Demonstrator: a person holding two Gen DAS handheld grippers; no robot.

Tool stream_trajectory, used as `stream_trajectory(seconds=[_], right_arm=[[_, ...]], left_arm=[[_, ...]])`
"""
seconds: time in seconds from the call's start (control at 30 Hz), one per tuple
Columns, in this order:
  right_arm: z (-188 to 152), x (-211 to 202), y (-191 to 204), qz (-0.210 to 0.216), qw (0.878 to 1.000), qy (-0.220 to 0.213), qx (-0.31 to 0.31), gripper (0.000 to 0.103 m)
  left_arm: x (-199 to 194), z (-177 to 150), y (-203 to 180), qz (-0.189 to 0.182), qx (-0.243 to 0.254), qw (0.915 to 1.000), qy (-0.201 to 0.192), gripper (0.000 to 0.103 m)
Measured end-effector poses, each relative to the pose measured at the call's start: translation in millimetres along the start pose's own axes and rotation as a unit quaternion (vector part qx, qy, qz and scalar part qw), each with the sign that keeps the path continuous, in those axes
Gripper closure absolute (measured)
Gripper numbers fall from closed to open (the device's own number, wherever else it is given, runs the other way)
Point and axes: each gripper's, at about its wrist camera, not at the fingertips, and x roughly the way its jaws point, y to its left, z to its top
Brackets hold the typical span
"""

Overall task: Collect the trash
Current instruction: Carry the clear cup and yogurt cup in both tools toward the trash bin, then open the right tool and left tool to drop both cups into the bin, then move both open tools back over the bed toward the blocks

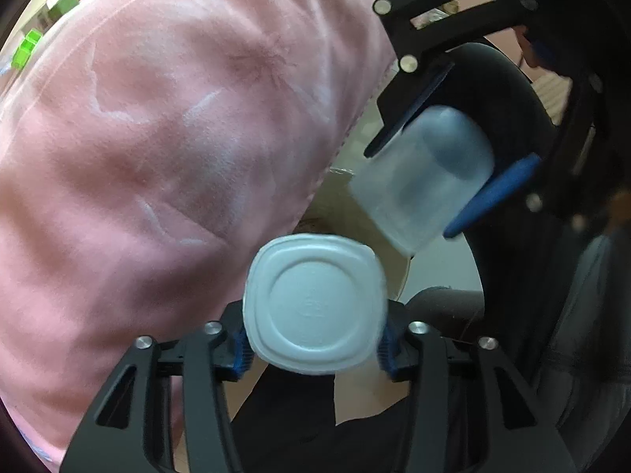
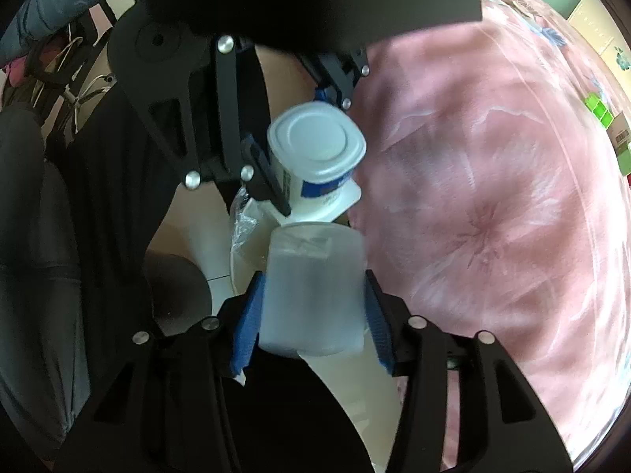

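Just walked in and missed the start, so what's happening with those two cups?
A person holds a gripper in each hand, both pointing down beside a pink tablecloth. The left gripper has a white yogurt cup between its fingers, bottom toward the camera. The right gripper has a translucent plastic cup between its blue pads. Whether either grip is still tight cannot be told.

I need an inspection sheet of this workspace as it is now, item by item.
Surface: pink cloth under clear film.
Job's things: white yogurt cup and translucent cup, each between a gripper's pads; pale container below them.
Clutter: green boxes at the far edge.
Grippers: left gripper, pad contact unclear; right gripper, a gap beside its cup, looks open.
Cables: thin white cords, hanging aside.
Surroundings: grey fabric.
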Motion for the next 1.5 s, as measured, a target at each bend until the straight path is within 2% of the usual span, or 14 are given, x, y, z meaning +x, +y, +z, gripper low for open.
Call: stream_trajectory(seconds=[0.03,0.07,0.13,0.27,0.4,0.53,0.8,1.13,1.37,1.5], right_arm=[[-1,1,-1,-0.007,1.000,0.000,0.002,0.031],[-1,1,-2,-0.020,1.000,-0.003,0.004,0.022],[-2,2,-4,-0.027,1.000,0.000,0.008,0.021],[-6,-2,-1,-0.036,0.999,0.005,0.004,0.013],[-8,-8,8,-0.044,0.999,0.004,-0.003,0.008],[-7,-14,19,-0.054,0.999,-0.001,-0.003,0.008],[-21,-33,17,-0.064,0.998,-0.003,0.004,0.007],[-23,-81,-7,-0.079,0.995,-0.046,0.039,0.007],[-24,-101,-16,-0.088,0.995,-0.026,0.042,0.007],[-21,-119,-24,-0.092,0.994,-0.029,0.043,0.007]], left_arm=[[1,1,0,0.001,-0.003,1.0000,-0.002,0.021],[2,1,0,0.000,-0.006,1.0000,-0.004,0.017],[3,0,-3,-0.008,-0.003,1.0000,-0.003,0.015],[2,0,-6,0.000,-0.003,1.0000,0.001,0.010],[-3,-3,-8,0.006,-0.001,1.0000,0.000,0.010],[-9,-4,-9,0.011,0.000,0.9999,-0.002,0.009],[-18,-7,-17,0.023,0.006,0.9997,-0.008,0.009],[-53,-4,-17,0.049,-0.005,0.9981,-0.038,0.009],[-82,0,-12,0.066,-0.006,0.9962,-0.056,0.009],[-95,4,-3,0.078,-0.009,0.9952,-0.058,0.009]])
